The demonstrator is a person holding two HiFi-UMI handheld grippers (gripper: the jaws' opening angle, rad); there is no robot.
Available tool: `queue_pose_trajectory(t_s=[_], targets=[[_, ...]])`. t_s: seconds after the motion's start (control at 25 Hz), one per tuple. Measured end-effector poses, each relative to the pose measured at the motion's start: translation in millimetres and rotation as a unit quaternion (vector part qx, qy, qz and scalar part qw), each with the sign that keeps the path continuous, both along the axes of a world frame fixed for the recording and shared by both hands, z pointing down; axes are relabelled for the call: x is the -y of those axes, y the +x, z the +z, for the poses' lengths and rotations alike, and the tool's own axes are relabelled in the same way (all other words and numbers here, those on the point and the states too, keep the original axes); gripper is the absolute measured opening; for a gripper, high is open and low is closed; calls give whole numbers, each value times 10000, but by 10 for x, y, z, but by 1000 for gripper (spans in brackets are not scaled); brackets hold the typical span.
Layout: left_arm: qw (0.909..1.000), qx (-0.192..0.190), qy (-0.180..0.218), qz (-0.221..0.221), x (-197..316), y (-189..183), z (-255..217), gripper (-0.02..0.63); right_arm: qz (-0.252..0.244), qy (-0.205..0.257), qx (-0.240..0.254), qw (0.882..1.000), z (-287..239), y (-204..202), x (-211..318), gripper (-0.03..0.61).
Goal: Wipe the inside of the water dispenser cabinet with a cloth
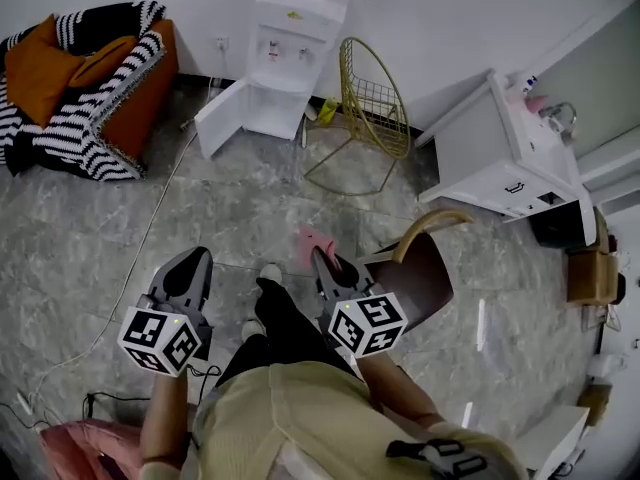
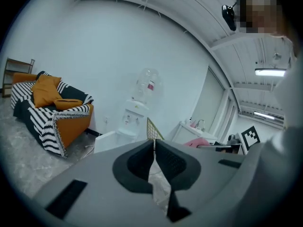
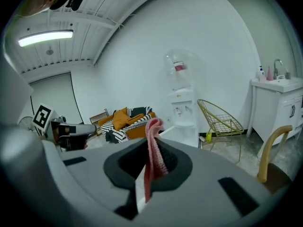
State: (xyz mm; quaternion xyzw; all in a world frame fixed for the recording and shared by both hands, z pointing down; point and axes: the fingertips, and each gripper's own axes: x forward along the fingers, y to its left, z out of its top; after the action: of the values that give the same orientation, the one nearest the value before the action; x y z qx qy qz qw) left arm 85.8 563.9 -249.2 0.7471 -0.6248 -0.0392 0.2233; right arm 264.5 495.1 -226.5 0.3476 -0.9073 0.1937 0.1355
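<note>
The white water dispenser (image 1: 285,58) stands against the far wall with its lower cabinet door (image 1: 218,118) swung open to the left. It shows small and distant in the left gripper view (image 2: 135,117) and the right gripper view (image 3: 182,115). My right gripper (image 1: 322,265) is shut on a pink cloth (image 1: 308,242), which sticks up between its jaws (image 3: 154,145). My left gripper (image 1: 193,268) is shut with nothing in it (image 2: 154,148). Both are held low in front of the person, well short of the dispenser.
A gold wire chair (image 1: 368,108) stands just right of the dispenser. An orange sofa with striped throws (image 1: 85,83) sits at the left, a white vanity cabinet (image 1: 505,153) at the right. A brown chair (image 1: 420,263) is close beside the right gripper. A cable (image 1: 150,233) crosses the floor.
</note>
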Motion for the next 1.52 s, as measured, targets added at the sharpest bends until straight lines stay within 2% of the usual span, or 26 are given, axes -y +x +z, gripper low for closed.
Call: queue_pose_trajectory(t_s=[0.12, 0.32, 0.52, 0.76, 1.04, 1.2, 1.36, 1.52], targets=[[9999, -30, 111, -56, 313, -132, 5, 23, 85, 10, 11, 10000, 59, -116, 290, 26], [9994, 126, 301, -63, 1000, -442, 53, 23, 137, 111, 114, 9998, 172, -519, 1016, 26], [9996, 65, 227, -162, 1926, -888, 138, 23, 191, 11, 7, 9998, 222, -862, 1981, 26], [9997, 165, 154, -64, 2819, -1201, 274, 23, 237, -155, -236, 9993, 401, -1143, 2914, 26], [9990, 424, -100, 109, 3633, -1328, 542, 23, 54, -246, -401, 9989, 601, -1358, 3679, 26], [9987, 314, -311, 252, 3996, -1330, 785, 23, 9, -283, -540, 9981, 793, -1416, 3966, 26], [9978, 336, -436, 380, 4336, -1354, 1063, 23, 182, -386, -640, 9970, 1077, -1442, 4198, 26], [9951, 545, -556, 613, 4726, -1377, 1398, 23, 503, -543, -609, 9954, 1440, -1459, 4462, 26]])
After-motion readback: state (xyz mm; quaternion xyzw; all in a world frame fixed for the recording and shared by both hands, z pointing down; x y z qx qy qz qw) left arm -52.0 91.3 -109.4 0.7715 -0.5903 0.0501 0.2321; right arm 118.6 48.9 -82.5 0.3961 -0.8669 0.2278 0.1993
